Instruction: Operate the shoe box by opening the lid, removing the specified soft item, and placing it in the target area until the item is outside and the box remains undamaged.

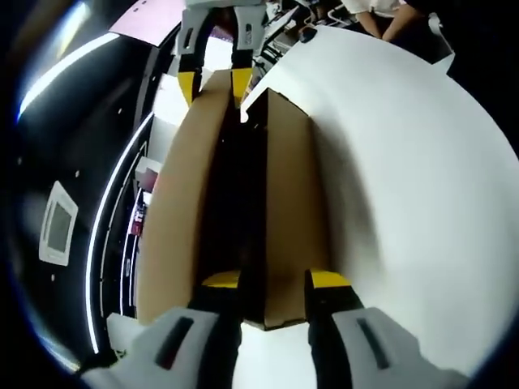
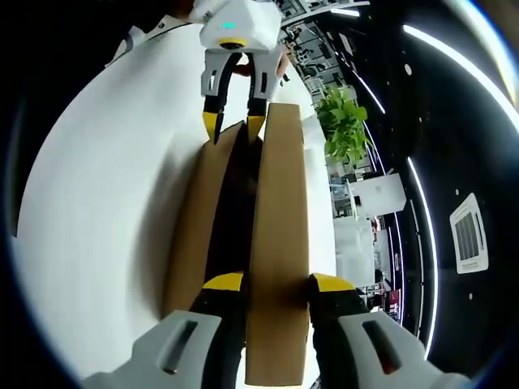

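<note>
The brown cardboard shoe box (image 1: 288, 211) runs up the centre of the left gripper view on the white worktop (image 1: 422, 178), its lid (image 1: 182, 203) raised on the left side, a dark gap between them. The left tongs (image 1: 276, 279) at the bottom of that frame are narrow, their yellow-tipped jaws clamped on the near end wall of the box. In the right gripper view the lid (image 2: 280, 243) stands on edge up the centre and the right tongs (image 2: 276, 282) grip its near end at the bottom. Each pair of tongs appears at the top of the other's frame, at the far end of the box. The box's contents are too dark to make out
</note>
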